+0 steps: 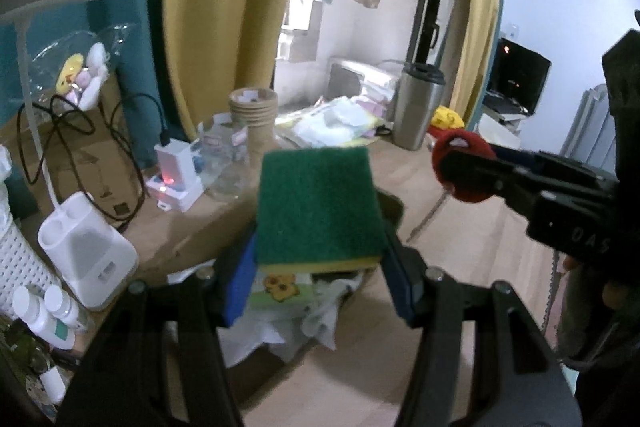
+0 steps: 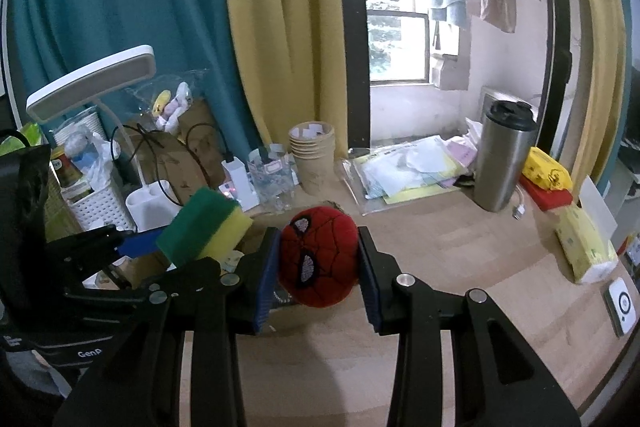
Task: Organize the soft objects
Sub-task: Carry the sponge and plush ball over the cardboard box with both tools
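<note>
Above the wooden desk [image 2: 460,251], the left claw [image 1: 316,259] grips a green-and-yellow scouring sponge [image 1: 316,207]. Beside it, the right claw [image 2: 318,267] clamps a red plush spider-mask ball [image 2: 318,261], its underside hidden.

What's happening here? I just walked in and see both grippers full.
A person is sorting soft items with two handheld grippers. The left gripper is clamped on a green-and-yellow sponge; the right gripper squeezes a red spider-mask plush ball. Both are lifted above the wooden table.
</note>
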`<state>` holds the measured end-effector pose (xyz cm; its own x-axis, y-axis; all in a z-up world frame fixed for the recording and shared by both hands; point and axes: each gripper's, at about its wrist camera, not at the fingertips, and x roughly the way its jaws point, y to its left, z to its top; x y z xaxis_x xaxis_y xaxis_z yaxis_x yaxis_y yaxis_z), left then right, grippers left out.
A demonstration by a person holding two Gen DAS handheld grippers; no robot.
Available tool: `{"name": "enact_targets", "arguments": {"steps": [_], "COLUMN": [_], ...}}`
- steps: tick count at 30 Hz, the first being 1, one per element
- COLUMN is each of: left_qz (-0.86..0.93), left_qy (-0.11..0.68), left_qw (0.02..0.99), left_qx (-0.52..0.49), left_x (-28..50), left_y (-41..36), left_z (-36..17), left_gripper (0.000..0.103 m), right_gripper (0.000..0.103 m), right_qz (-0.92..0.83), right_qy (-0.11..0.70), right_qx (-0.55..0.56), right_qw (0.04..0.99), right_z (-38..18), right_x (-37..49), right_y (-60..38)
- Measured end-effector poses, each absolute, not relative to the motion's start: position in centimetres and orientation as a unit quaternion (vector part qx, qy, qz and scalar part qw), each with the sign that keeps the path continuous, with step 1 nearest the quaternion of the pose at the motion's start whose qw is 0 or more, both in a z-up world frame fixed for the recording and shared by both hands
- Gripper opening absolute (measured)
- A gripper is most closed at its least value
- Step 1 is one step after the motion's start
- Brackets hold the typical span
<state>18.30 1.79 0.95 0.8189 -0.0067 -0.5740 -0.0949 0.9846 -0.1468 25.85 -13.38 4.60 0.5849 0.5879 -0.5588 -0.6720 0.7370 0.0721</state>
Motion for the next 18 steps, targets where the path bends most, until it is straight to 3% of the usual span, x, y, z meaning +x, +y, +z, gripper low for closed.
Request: {"name": "enact_targets", "arguments": {"steps": [18], "left_qz": [0.056], "left_qy": [0.328], "left_qw": [0.937], "left_qx": [-0.107], "left_x": [20.7], "left_y": [6.0], "left_z": [-1.6], "left_gripper": [0.058], "right_gripper": [0.039], "right_qz": [0.381], "right_qy": [0.299], "right_qx": [-0.09], "right_qw": [0.87], "right_z": [3.1], "right_x": [28.9], "right_y": [-8.3]}}
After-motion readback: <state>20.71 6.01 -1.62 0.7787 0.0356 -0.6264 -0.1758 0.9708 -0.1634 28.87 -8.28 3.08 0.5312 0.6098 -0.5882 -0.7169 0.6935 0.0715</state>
